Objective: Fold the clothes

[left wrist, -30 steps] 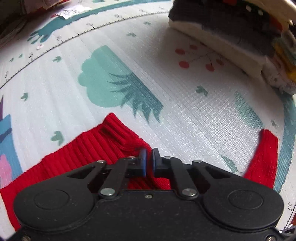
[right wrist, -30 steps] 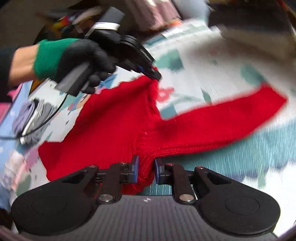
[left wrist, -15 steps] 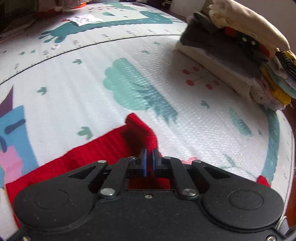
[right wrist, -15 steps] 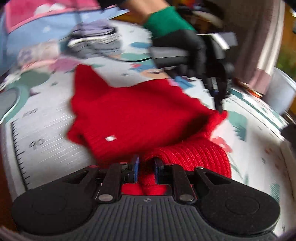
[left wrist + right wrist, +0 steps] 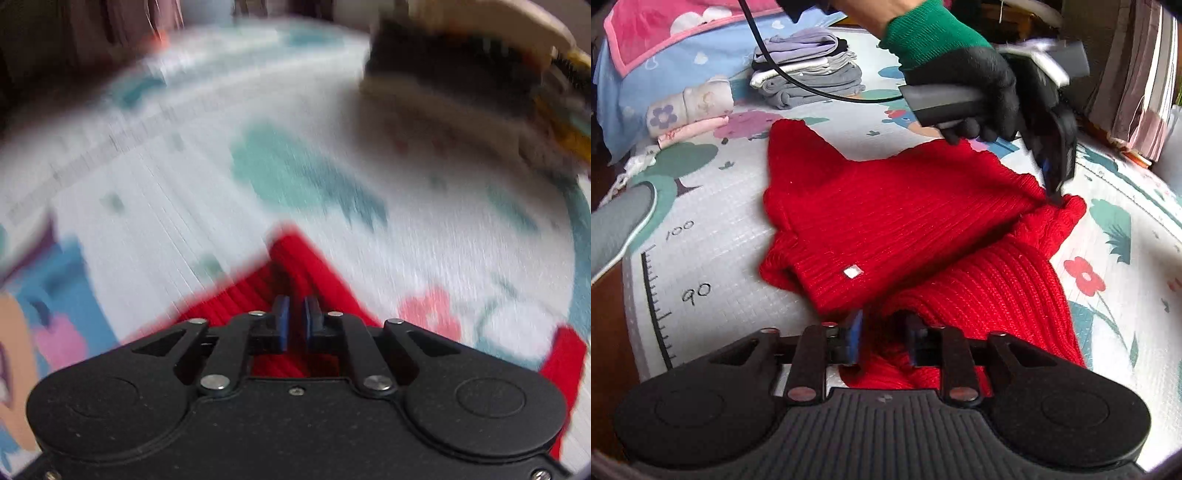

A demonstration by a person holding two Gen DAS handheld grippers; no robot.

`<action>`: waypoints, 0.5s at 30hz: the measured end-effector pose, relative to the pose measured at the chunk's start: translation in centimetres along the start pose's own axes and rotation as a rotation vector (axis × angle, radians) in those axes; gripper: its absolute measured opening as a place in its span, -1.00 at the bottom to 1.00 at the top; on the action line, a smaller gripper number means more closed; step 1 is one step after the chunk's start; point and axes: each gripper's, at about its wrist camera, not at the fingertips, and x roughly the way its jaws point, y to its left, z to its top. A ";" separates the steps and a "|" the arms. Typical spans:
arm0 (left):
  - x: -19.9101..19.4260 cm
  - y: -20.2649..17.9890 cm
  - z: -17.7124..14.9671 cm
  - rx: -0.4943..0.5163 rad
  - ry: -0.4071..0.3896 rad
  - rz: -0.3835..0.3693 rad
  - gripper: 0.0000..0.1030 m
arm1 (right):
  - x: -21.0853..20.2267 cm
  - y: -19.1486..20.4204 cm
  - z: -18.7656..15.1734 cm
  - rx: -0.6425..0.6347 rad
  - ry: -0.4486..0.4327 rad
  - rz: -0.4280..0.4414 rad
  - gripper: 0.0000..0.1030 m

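Note:
A red knit sweater [image 5: 886, 221] lies on the play mat [image 5: 713, 229], one part folded over another. My right gripper [image 5: 882, 332] sits at the sweater's near edge. Its jaws are opening; red knit lies between them and the pads stand apart from it. A gloved hand [image 5: 960, 81] holds my left gripper [image 5: 1054, 192], which pinches the sweater's far right corner. The blurred left wrist view shows the left gripper [image 5: 295, 312] shut on the red sweater [image 5: 295, 262].
A stack of folded grey and purple clothes [image 5: 809, 70] and rolled pastel pieces [image 5: 690, 107] sit at the mat's far left. Another pile of folded clothes [image 5: 461, 74] lies beyond the left gripper. A black cable [image 5: 798, 81] trails across the back.
The sweater's sleeve, stretched out a second ago, now lies folded under the body. My right gripper's jaws have widened off the knit. The left gripper still pinches its corner.

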 end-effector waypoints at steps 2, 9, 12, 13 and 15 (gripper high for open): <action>-1.2 -0.5 0.5 0.036 -0.017 -0.062 -0.88 | 0.1 0.0 0.0 0.011 0.000 0.009 -0.33; -0.3 -5.2 -4.2 0.336 0.226 -0.255 -0.79 | -0.1 -0.6 -0.1 0.077 -0.003 0.037 -0.28; -0.2 -3.8 -4.0 0.179 0.249 -0.271 -0.79 | -0.1 -0.8 -0.2 0.103 -0.002 0.049 -0.20; -0.5 -3.5 -3.6 0.176 0.239 -0.262 -0.78 | -0.1 -0.7 -0.2 0.103 -0.002 0.050 -0.18; -1.2 -3.3 -2.7 0.201 0.203 -0.238 -0.77 | -0.3 -0.6 -0.2 0.099 -0.008 0.041 -0.17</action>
